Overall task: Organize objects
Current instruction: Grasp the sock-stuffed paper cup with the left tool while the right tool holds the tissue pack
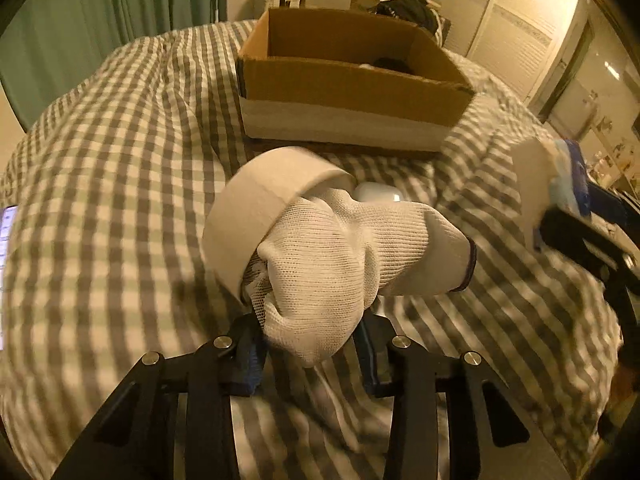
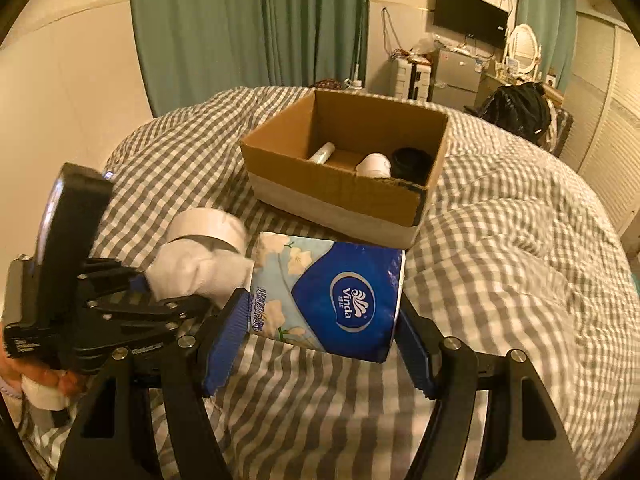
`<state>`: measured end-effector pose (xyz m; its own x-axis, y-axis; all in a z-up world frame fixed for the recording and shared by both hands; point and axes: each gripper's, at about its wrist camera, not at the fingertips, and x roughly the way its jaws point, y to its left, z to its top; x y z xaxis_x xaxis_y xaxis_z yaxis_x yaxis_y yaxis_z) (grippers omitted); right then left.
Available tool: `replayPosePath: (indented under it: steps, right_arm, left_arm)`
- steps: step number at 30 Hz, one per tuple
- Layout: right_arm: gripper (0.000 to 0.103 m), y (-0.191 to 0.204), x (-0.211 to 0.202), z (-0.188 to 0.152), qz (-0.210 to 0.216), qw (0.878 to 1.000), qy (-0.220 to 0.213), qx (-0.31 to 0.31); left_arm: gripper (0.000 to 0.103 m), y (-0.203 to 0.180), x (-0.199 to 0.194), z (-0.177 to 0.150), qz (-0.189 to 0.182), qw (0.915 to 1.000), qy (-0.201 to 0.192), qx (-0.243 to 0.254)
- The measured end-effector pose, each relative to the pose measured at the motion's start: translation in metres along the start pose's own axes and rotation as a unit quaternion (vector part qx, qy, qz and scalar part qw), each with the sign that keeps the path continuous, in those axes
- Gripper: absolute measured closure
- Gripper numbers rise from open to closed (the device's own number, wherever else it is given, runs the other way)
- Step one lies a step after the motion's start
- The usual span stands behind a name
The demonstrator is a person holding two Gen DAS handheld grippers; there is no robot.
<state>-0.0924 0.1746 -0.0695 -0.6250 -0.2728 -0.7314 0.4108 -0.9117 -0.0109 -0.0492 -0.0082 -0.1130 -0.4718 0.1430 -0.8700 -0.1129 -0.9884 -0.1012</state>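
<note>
My left gripper is shut on a bunched white sock and holds it above the bed; a white tape roll sits around the sock's far end. Both also show in the right wrist view: sock, tape roll. My right gripper is shut on a blue Vinda tissue pack, held above the bed; it shows at the right edge of the left wrist view. An open cardboard box stands ahead on the bed, with a white tube, a white jar and a black lid inside.
A small white case lies on the checked duvet behind the sock. A phone screen glows at the left edge. Green curtains, a black bag, a desk and wardrobe doors stand beyond the bed.
</note>
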Motion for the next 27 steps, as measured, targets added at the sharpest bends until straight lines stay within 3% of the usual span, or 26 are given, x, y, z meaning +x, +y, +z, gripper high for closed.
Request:
replayPosePath:
  steps: [9,13,17,19,23,26,27]
  right_arm:
    - [0.034,0.01,-0.047,0.006,-0.019,0.999,-0.037,-0.005]
    - [0.034,0.013,-0.064,0.009,-0.02,0.998,-0.052,-0.01]
    - [0.033,0.012,-0.074,0.01,-0.022,0.998,-0.059,-0.006]
    - [0.034,0.01,-0.075,0.008,-0.021,0.998,-0.061,-0.004]
    - [0.033,-0.001,-0.07,0.006,-0.022,0.998,-0.056,0.007]
    - [0.033,-0.007,-0.062,0.003,-0.017,0.999,-0.049,0.013]
    - [0.033,-0.009,-0.058,0.002,-0.017,0.999,-0.044,0.013]
  left_arm:
    - [0.065,-0.005,-0.055,-0.013,0.002,0.9992,-0.04,0.01]
    - [0.065,-0.017,-0.063,-0.01,-0.016,0.9979,-0.046,0.042]
    - [0.065,-0.017,-0.024,-0.012,0.003,0.9978,0.034,0.057]
    - [0.065,-0.021,-0.023,-0.019,-0.016,0.9968,0.037,0.069]
    - [0.065,-0.018,-0.031,-0.016,-0.09,0.9942,0.027,0.052]
    - [0.065,-0.016,-0.033,-0.006,-0.033,0.9969,0.013,0.071]
    - [0.065,-0.017,-0.034,-0.003,-0.031,0.9966,0.01,0.075]
